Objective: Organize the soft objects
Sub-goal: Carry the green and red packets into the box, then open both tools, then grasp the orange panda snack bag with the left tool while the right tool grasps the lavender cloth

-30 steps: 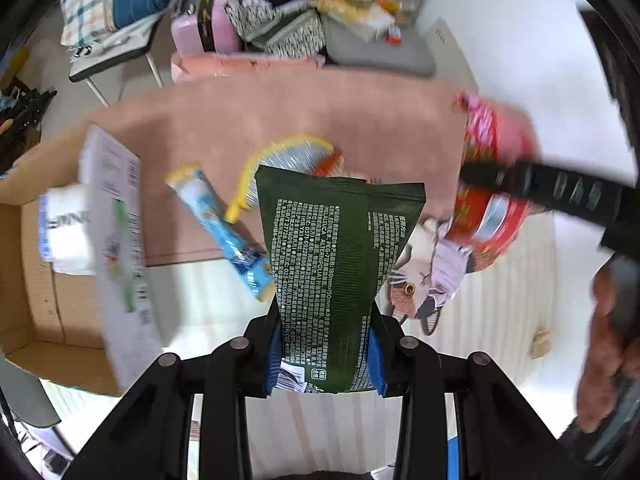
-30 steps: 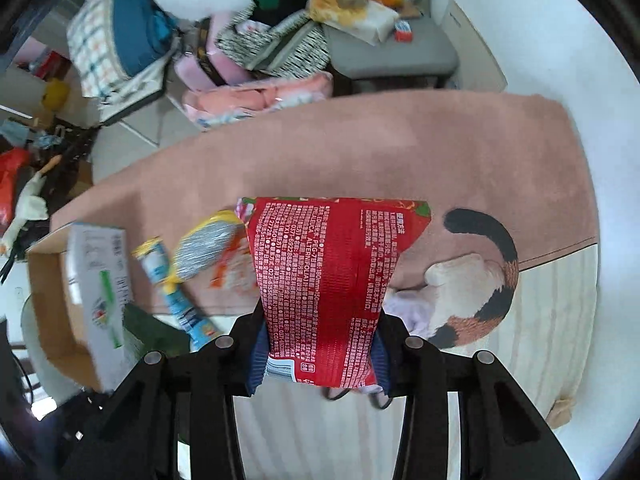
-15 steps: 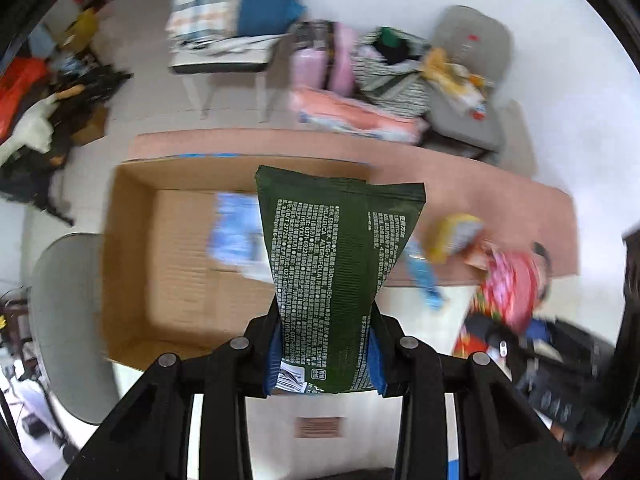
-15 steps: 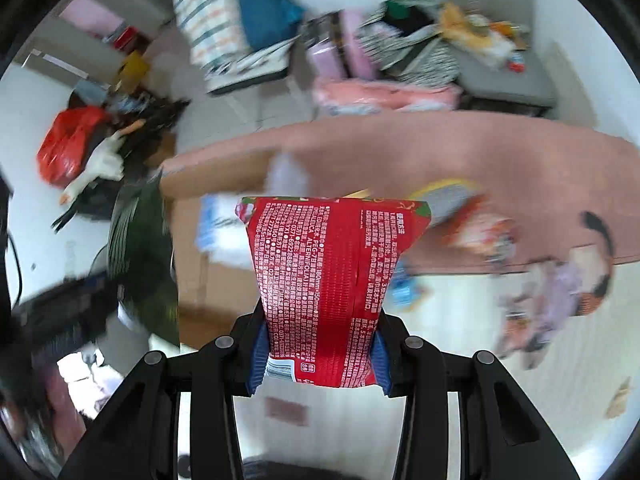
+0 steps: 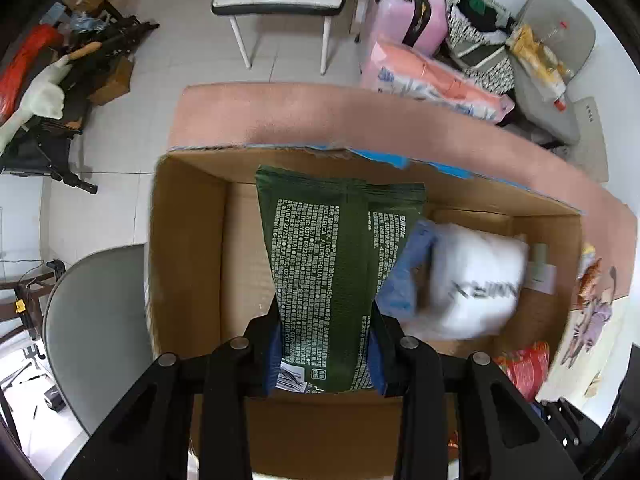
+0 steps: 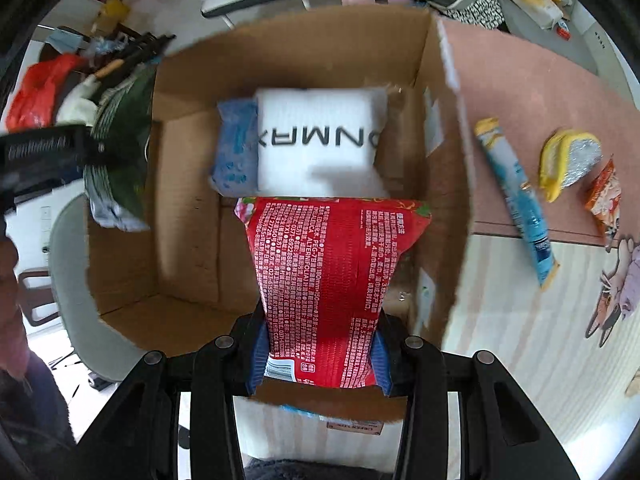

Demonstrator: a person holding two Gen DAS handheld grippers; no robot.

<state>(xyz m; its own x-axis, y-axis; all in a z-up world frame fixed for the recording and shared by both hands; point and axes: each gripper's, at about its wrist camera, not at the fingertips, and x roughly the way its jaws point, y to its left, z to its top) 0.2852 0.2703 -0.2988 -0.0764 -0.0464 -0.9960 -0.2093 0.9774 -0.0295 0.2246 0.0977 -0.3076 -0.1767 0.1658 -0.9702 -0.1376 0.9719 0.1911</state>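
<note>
Above the open cardboard box (image 5: 188,240), the left gripper (image 5: 325,354) clamped a green pouch (image 5: 336,256), and the right gripper (image 6: 320,360) clamped a red pouch (image 6: 328,276); a white pack (image 6: 320,140) lay inside.

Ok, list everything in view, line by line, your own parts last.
cardboard box: 1, brown, open on the floor
white pack: 1, white, inside the box
blue pack: 1, blue, inside, left of the white pack
green bag: 1, dark green, above the box
red bag: 1, red, above the box
tube: 1, blue and yellow, on the rug
yellow pouch: 1, yellow and silver, on the rug
orange packet: 1, on the rug
rug: 1, pink
suitcase: 1, pink, behind
left claw: shut on green bag
right claw: shut on red bag
</note>
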